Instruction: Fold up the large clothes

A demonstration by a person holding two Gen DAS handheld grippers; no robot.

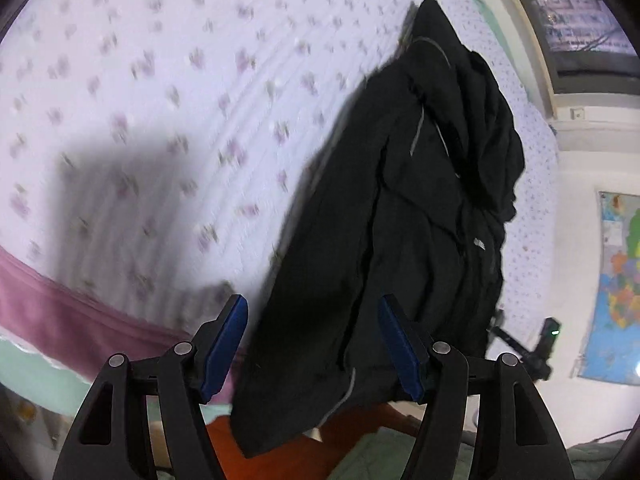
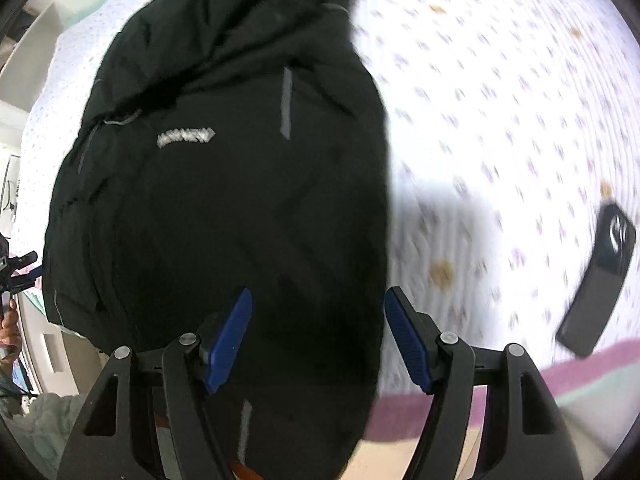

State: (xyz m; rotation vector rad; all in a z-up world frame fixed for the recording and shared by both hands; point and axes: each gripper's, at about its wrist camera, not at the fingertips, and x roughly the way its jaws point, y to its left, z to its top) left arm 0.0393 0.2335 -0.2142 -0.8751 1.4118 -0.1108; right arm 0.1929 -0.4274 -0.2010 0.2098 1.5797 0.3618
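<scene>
A black jacket (image 1: 420, 200) with grey reflective strips lies lengthwise on a bed covered by a white flowered sheet (image 1: 160, 80). Its near end hangs over the bed's edge. My left gripper (image 1: 313, 304) hovers open above that near end. The cloth shows between the blue pads (image 1: 228, 344), but they do not press on it. In the right wrist view the jacket (image 2: 224, 200) fills the left half, logo side up. My right gripper (image 2: 320, 294) is open over the jacket's right edge and grips nothing.
A dark phone (image 2: 600, 280) lies on the sheet (image 2: 500, 100) at the right, near the purple border (image 2: 580, 364). A wall map (image 1: 616, 280) and a window (image 1: 580, 32) are beyond the bed. A hand (image 2: 10, 328) shows at the far left edge.
</scene>
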